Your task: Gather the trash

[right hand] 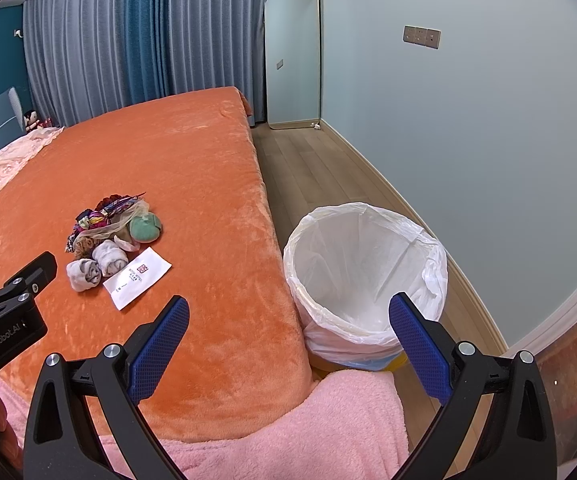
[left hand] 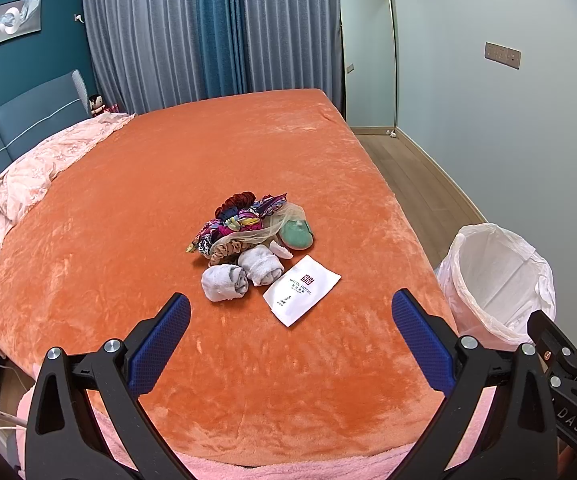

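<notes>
A white hotel packet [left hand: 301, 290] lies flat on the orange bed cover [left hand: 168, 200], next to two rolled grey socks [left hand: 224, 282], a green pad [left hand: 297, 233] and a heap of coloured hair ties [left hand: 240, 220]. The packet [right hand: 137, 277] and heap [right hand: 108, 216] also show in the right wrist view. A bin with a white liner [right hand: 364, 276] stands on the floor by the bed's right side. My left gripper [left hand: 290, 320] is open and empty, just short of the packet. My right gripper [right hand: 288, 322] is open and empty, over the bed edge beside the bin.
A pink blanket [right hand: 328, 420] hangs over the bed's near edge. A pale quilt [left hand: 28, 184] is bunched at the head of the bed. A standing mirror [right hand: 292, 52] leans on the far wall, with wooden floor [right hand: 308, 168] between bed and wall.
</notes>
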Demonstrator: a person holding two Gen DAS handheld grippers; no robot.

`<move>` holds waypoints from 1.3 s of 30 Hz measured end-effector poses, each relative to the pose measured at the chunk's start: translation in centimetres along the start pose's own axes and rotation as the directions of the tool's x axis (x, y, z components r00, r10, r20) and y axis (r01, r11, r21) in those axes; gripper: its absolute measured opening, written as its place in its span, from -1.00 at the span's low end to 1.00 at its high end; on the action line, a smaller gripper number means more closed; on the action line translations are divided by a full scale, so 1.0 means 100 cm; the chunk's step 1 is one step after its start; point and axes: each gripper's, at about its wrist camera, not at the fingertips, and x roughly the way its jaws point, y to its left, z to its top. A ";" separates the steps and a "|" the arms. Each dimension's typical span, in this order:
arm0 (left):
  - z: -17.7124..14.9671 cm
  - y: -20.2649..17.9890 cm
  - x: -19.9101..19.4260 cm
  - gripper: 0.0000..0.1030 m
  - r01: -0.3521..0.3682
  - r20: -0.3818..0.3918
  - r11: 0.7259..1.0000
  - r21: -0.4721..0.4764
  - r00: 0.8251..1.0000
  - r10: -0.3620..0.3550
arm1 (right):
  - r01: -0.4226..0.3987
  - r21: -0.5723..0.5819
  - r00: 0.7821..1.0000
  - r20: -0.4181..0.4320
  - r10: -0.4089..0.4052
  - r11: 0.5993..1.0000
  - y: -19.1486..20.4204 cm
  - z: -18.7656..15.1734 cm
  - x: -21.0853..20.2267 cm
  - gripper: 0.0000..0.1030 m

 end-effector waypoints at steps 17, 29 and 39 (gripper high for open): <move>0.000 0.000 0.000 0.86 0.000 0.001 1.000 0.000 1.000 0.000 | -0.001 0.000 1.000 0.001 0.001 1.000 -0.001 0.001 -0.001 0.87; 0.000 0.000 0.000 0.86 0.000 0.003 1.000 -0.001 1.000 0.000 | -0.001 0.001 1.000 0.002 0.001 1.000 -0.001 0.001 -0.002 0.87; 0.000 -0.001 0.000 0.86 0.000 0.003 1.000 -0.001 1.000 0.000 | 0.000 0.000 1.000 0.002 0.000 1.000 -0.001 0.002 -0.002 0.87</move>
